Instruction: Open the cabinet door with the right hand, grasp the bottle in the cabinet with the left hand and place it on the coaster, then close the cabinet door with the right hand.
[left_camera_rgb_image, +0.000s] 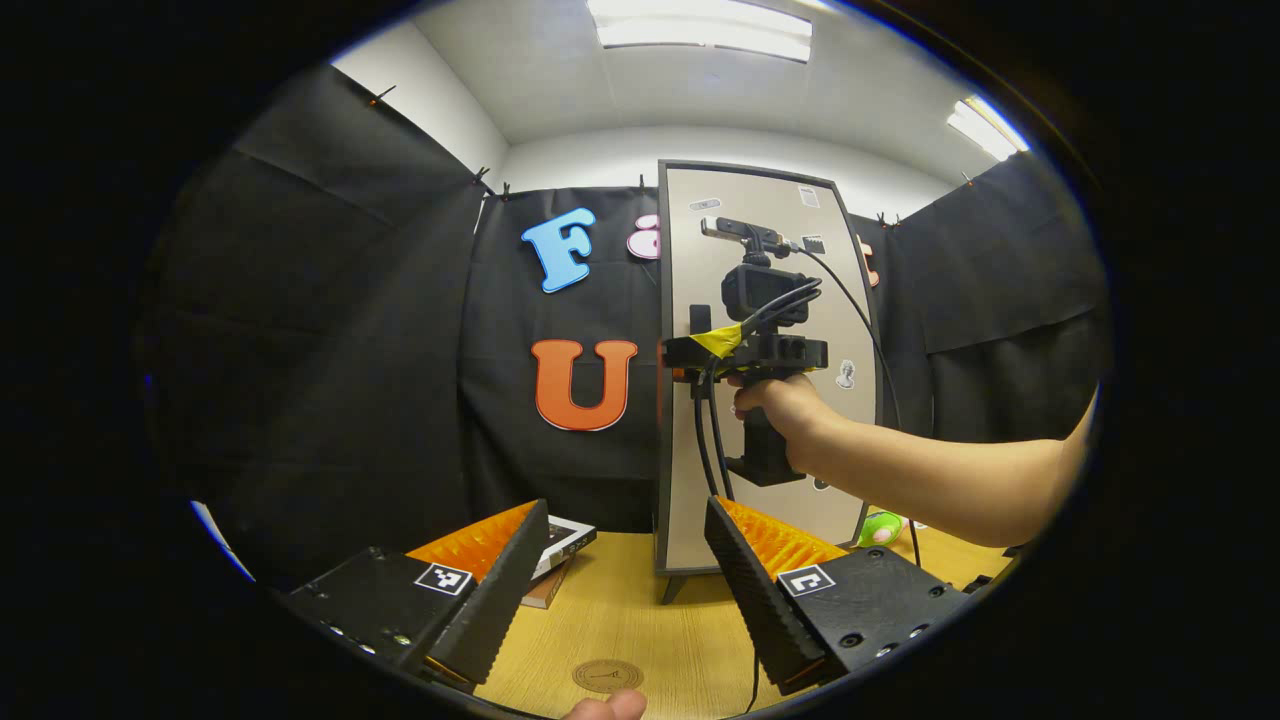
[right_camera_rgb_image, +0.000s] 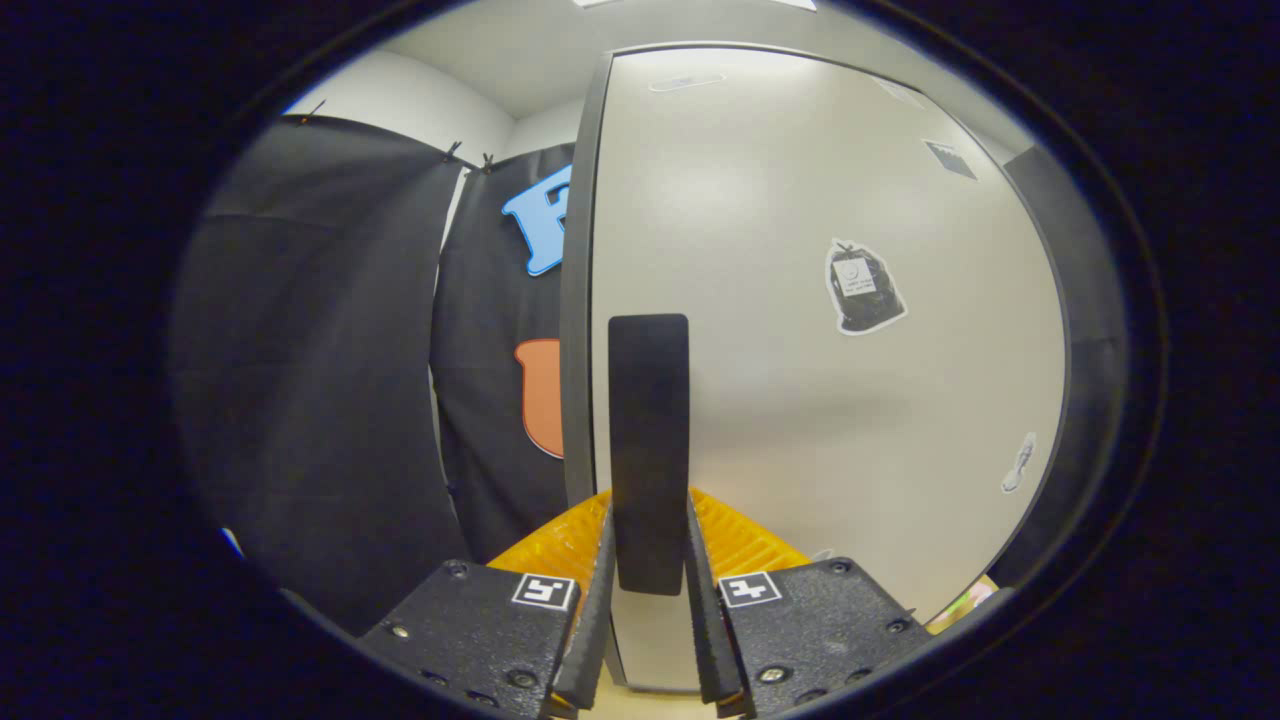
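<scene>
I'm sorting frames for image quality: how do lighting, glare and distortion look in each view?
Left gripper view: ceiling lights blow out to white, the cabinet door bows from the fisheye, the table is evenly lit. Right gripper view: soft glare spreads across the door, its edges curve strongly, the handle stays sharp.

Right gripper clamped on door handle

The left gripper view sits low over the bench, well back, facing the upright cabinet door at twelve o'clock, with the right claw and the hand holding it against that door. The right gripper view rides very near the same door, facing it squarely, its handle between the fingers at six o'clock. Both views share the door and the dark cloth wall at nine o'clock.
</scene>
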